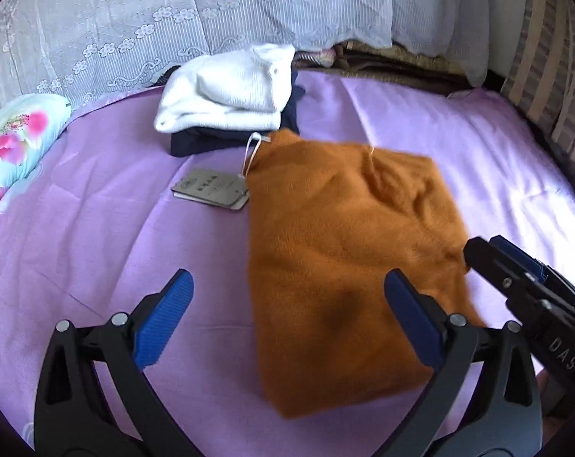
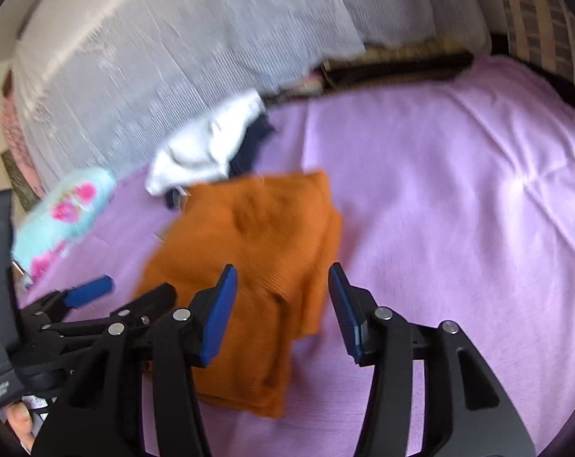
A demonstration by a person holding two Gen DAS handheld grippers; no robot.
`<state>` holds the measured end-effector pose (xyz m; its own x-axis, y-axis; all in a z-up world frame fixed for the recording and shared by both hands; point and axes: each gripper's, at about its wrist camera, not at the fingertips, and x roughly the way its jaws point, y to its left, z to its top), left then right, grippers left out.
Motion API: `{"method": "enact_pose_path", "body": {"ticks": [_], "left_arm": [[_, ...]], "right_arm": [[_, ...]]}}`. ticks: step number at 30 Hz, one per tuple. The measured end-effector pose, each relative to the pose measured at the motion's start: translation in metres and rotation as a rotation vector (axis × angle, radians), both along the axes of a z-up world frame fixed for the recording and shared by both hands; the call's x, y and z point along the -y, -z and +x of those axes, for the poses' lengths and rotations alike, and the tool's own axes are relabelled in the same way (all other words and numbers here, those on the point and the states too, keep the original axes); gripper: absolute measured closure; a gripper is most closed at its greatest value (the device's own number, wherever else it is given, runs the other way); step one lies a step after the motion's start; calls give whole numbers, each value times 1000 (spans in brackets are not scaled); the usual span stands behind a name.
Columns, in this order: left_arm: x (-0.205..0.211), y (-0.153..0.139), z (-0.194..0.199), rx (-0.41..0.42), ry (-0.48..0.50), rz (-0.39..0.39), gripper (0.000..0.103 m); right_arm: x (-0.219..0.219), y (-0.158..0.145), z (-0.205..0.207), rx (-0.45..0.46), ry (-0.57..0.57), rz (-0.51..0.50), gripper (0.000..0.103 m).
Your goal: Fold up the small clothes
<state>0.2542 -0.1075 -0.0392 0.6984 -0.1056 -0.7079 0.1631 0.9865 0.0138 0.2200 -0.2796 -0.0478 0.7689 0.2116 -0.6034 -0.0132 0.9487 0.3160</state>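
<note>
Folded orange sweater (image 1: 348, 251) lies on purple bed sheet (image 1: 96, 236), paper tag (image 1: 210, 189) beside it. Left hand-held gripper (image 1: 287, 316) and right hand-held gripper (image 2: 283, 312) both spread apart, empty, above sweater. Folded white garment (image 1: 226, 91) stacked behind.

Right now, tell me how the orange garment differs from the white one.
The orange garment lies alone on the purple sheet; the white garment sits atop a dark one. Orange is nearer the grippers, white nearer the lace curtain. Only orange carries a tag. Both are folded.
</note>
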Motion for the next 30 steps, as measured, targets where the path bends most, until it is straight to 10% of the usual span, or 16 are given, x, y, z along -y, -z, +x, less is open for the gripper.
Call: {"method": "enact_pose_path", "body": {"ticks": [4, 16, 30], "left_arm": [[-5, 22, 9, -52, 8, -4, 2], [-14, 8, -12, 44, -8, 26, 2], [-17, 10, -10, 46, -14, 34, 2]], "right_arm": [[7, 20, 15, -108, -20, 61, 49], [-12, -19, -21, 135, -10, -62, 47], [-12, -4, -12, 58, -17, -66, 37]]}}
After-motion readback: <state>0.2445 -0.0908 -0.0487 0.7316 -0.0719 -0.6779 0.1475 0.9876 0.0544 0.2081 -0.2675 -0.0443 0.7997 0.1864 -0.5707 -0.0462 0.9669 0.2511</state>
